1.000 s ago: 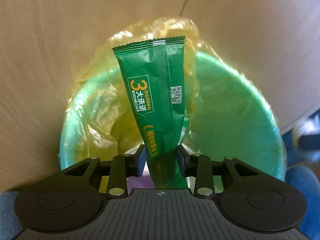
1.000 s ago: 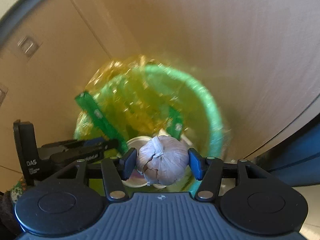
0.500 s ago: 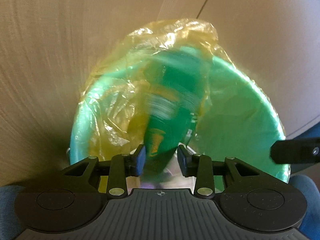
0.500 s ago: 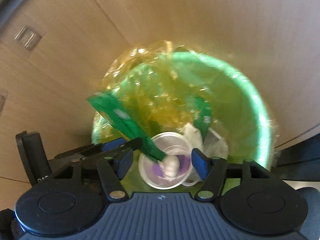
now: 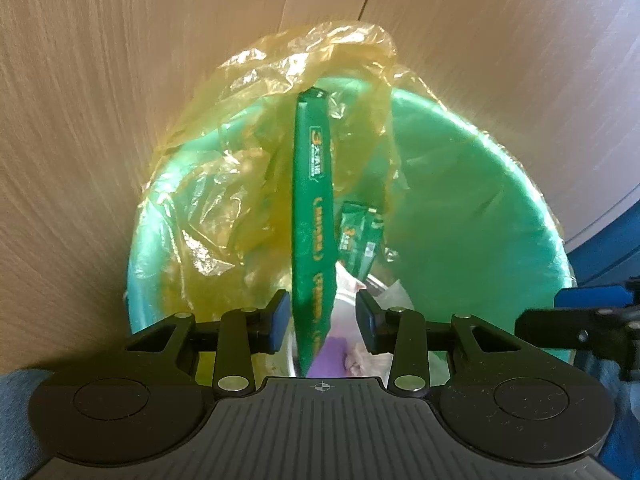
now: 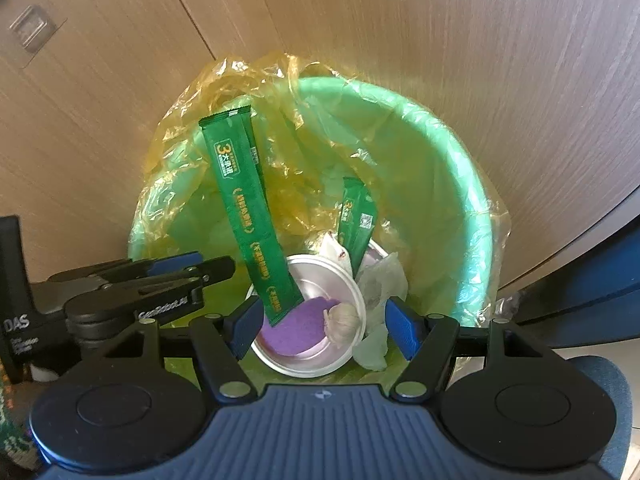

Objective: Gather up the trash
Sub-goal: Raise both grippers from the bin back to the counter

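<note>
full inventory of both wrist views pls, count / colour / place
bin: 1, green, against the wood panels
liner bag: 1, yellow, clear, draped over the bin rim
long sachet: 1, green, leaning in the bin, lower end on the cup
short sachet: 1, green, upright behind the cup
cup: 1, white with purple inside, bin bottom
garlic bulb: 1, whitish, in the cup
wood panels: beige, behind the bin
left gripper: black, open, above the bin
right gripper: blue pads, open, above the cup
</note>
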